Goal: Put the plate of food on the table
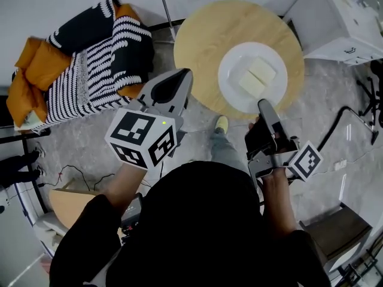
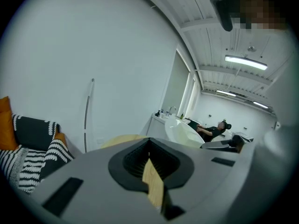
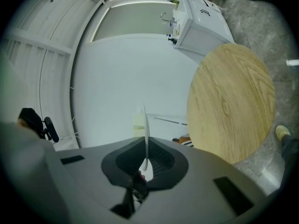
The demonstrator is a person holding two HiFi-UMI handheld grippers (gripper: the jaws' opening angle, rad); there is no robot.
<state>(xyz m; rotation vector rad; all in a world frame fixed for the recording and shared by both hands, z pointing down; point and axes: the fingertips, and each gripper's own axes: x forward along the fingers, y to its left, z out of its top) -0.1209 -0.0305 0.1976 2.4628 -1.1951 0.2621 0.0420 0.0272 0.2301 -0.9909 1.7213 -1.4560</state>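
white plate (image 1: 234, 64) with two pale food slabs (image 1: 257, 76) seems to hang over the round wooden table (image 1: 203, 40). our right gripper (image 1: 264, 105) pinches its near rim. our left gripper (image 1: 182, 76) is pressed together, empty. we hold the plate level and lower it gently, well inside the edge.

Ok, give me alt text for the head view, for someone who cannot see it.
Seen from above, the right claw grips the rim of a white round plate carrying two pale rectangular food slabs, over a round light-wood table. The left claw hangs beside the table's left edge. Black-and-white striped and orange cushions lie at left.
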